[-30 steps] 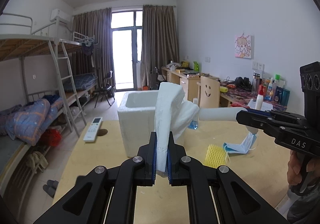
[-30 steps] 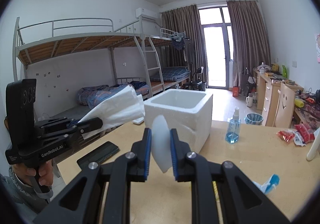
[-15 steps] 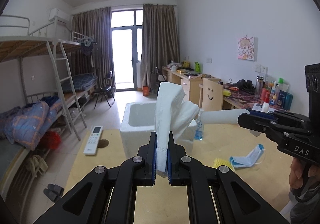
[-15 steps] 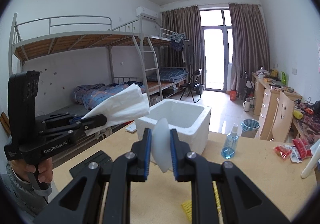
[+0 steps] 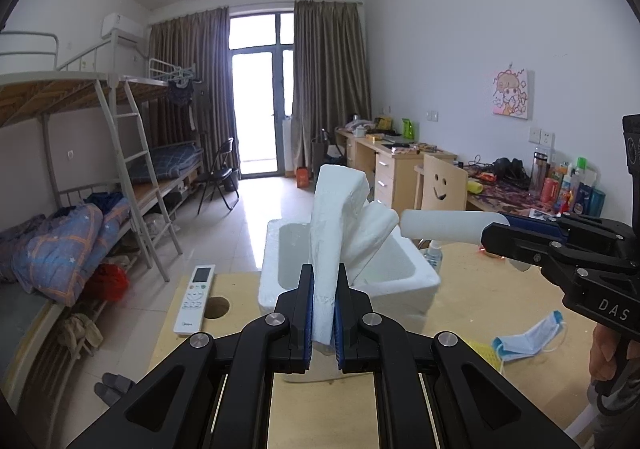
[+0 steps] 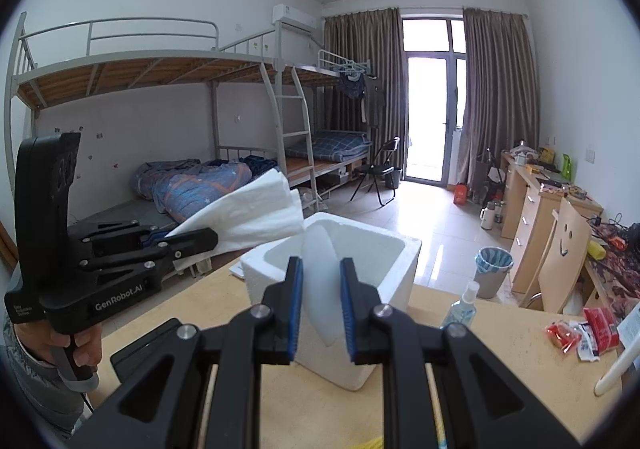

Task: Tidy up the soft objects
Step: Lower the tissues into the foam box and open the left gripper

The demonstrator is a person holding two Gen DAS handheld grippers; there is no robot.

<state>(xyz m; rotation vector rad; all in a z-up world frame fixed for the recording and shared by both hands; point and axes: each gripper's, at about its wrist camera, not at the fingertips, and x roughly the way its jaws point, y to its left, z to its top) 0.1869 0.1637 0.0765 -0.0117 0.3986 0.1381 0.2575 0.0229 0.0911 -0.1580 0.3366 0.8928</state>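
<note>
Tissue [image 5: 334, 217], feather-light, limp and easily torn, looks best pinched low across its folds, as the left gripper [image 5: 323, 315] does above the foam box [image 5: 400, 281], while the right gripper [image 6: 321, 313] clamps a springy white foam sheet [image 6: 320, 265] nearby.

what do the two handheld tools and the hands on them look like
Both are matte black, angular linkages with silver pivot bolts and blue ribbed pads inside the fingers. The left tool carries white "GenRobot.AI" lettering on its body in the right wrist view; the right tool reads "DAS". Each has a pistol grip under a tall black block. The left hand is bare, with a grey patterned sleeve.
</note>
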